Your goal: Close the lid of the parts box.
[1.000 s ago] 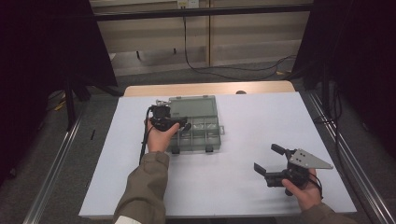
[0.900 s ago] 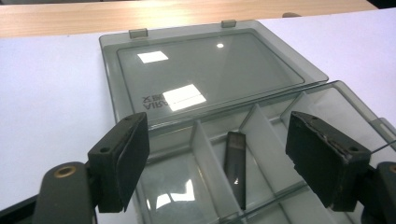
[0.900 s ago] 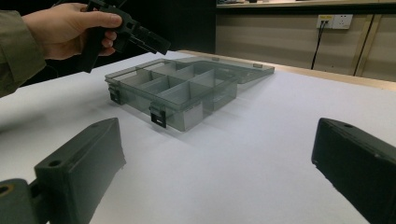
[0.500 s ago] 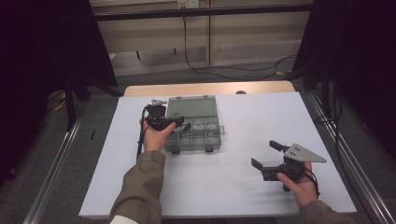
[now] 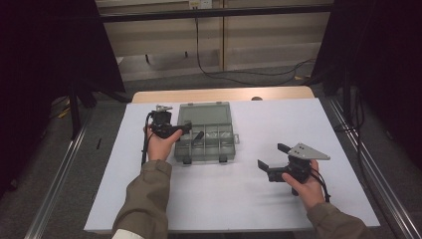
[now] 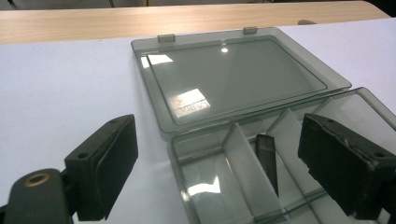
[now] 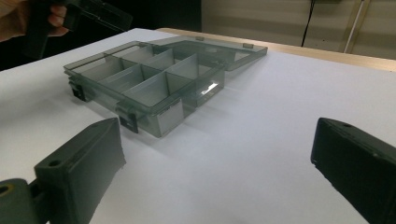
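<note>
An open box on the surface, with both tongs empty.

The box [image 5: 205, 132] lies with its lid [image 6: 233, 77] flat back, so every slot can be reached. The left tongs [image 5: 191, 131], over its slots, have just been opening wide. The right tongs [image 5: 271, 157] gape wide, well apart from it. The lid's raised letters may read "MEIJIA".

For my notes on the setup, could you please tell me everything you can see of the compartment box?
The compartment box is smoky, see-through plastic. It lies open on the white table, its flat lid folded back on two hinges. Dividers split the tray into compartments; a small dark piece leans in one. Two dark latches sit on its front edge. The left gripper hovers above it, jaws open.
</note>
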`<state>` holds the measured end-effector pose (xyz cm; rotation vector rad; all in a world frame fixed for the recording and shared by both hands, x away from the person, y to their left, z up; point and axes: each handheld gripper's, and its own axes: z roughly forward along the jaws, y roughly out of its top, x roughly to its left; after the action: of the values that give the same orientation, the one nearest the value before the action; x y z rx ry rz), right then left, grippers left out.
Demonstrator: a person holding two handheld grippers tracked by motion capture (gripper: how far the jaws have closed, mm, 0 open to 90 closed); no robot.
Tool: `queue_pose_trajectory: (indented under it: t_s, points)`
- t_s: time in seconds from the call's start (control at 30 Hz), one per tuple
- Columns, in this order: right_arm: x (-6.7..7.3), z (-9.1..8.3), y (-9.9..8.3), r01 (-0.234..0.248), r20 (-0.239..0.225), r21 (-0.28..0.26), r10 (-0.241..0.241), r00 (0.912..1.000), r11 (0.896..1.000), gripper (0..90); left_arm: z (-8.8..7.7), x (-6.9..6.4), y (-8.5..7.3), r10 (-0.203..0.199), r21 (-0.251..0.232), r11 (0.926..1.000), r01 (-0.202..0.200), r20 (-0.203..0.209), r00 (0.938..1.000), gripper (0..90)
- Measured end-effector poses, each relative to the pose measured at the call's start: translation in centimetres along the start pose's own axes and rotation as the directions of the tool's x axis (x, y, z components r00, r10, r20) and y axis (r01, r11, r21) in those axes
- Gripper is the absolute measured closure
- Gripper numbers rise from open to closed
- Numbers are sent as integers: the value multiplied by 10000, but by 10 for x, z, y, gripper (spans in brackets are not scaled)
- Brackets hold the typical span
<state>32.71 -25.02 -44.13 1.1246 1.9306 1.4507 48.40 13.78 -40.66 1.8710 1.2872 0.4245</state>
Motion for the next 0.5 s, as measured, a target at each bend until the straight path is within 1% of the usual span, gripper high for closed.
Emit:
queue_pose_trajectory:
  t_s: [0.07,0.1,0.13,0.2,0.27,0.3,0.4,0.47,0.5]
  points:
    - [0,6,2,-138,99,20,138,9999,9999,24,-1,2,0,7,1,10000,-7,-41,10000,118]
    - [0,11,3,-134,212,104,132,9997,9999,25,-1,3,-1,1,1,10000,-1,-84,10000,116]
    - [0,13,4,-140,268,146,136,9995,9998,25,-1,4,-1,15,27,10000,-15,-63,10000,115]
    - [-1,21,6,-114,354,243,105,9993,9996,25,-1,6,-1,-113,-20,9999,113,-14,9999,116]
    - [-2,26,8,-234,503,273,220,9985,9994,29,-1,8,-1,-97,-37,9999,97,-27,9999,116]
    - [-3,30,9,-287,566,423,263,9980,9987,27,0,8,-1,-125,-75,9999,124,-42,9999,115]
    - [-6,38,12,-324,699,549,286,9971,9980,32,0,10,-1,-92,-73,9999,91,-20,10000,116]
    - [-8,44,12,-621,745,531,581,9955,9967,32,0,12,-1,-75,-72,9999,75,-40,10000,116]
    - [-9,47,13,-629,764,664,578,9954,9958,32,1,13,-1,-123,-106,9999,123,-49,9999,116]
